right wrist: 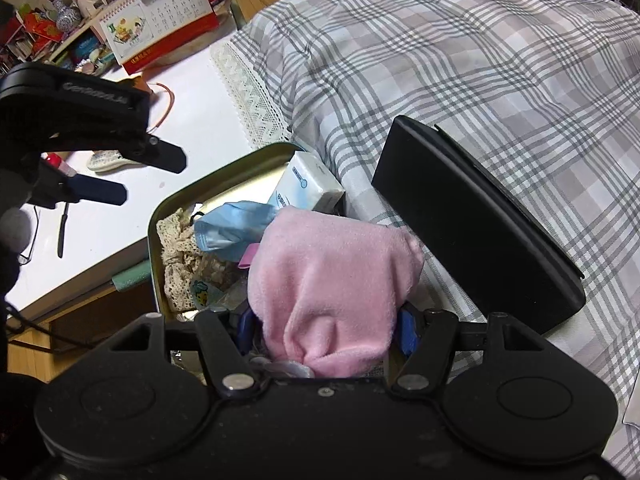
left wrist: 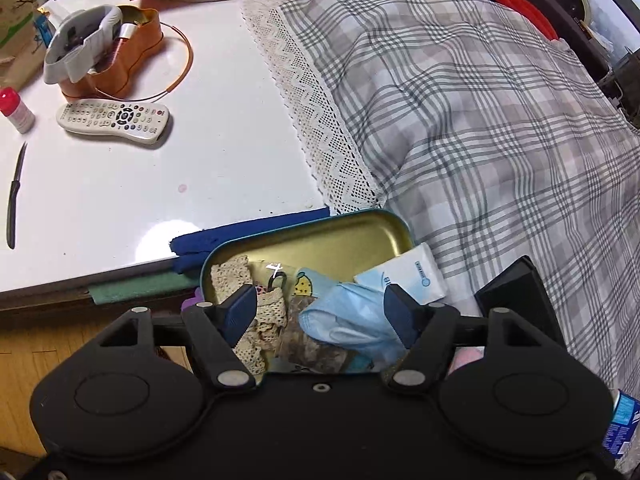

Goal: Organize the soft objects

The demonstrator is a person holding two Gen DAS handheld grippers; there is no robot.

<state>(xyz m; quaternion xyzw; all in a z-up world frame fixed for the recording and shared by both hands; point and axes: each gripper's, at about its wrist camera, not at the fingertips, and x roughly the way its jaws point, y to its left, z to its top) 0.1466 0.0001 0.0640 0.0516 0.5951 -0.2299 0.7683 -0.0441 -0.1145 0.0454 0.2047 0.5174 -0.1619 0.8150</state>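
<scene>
An open tin [left wrist: 360, 236] with a gold inside and teal rim lies at the edge of the plaid bedding. It holds a cream lace piece [left wrist: 268, 320], a blue face mask [left wrist: 348, 316] and a white tissue pack [left wrist: 412, 276]. My left gripper [left wrist: 320, 312] hangs open just over the tin, its fingers on either side of the lace and mask without pressing them. In the right wrist view the left gripper [right wrist: 140, 176] shows at the left, above the table. My right gripper [right wrist: 326, 332] is shut on a pink fleece cloth [right wrist: 332, 268], over the tin's [right wrist: 224, 164] near end.
A black case [right wrist: 480, 220] lies on the plaid bedding [left wrist: 480, 100] right of the tin. On the white table [left wrist: 220, 120] are a remote [left wrist: 114, 120], a knife [left wrist: 14, 200], an orange tin [left wrist: 112, 60] and a red-capped bottle [left wrist: 16, 110]. A calendar [right wrist: 160, 24] stands at the back.
</scene>
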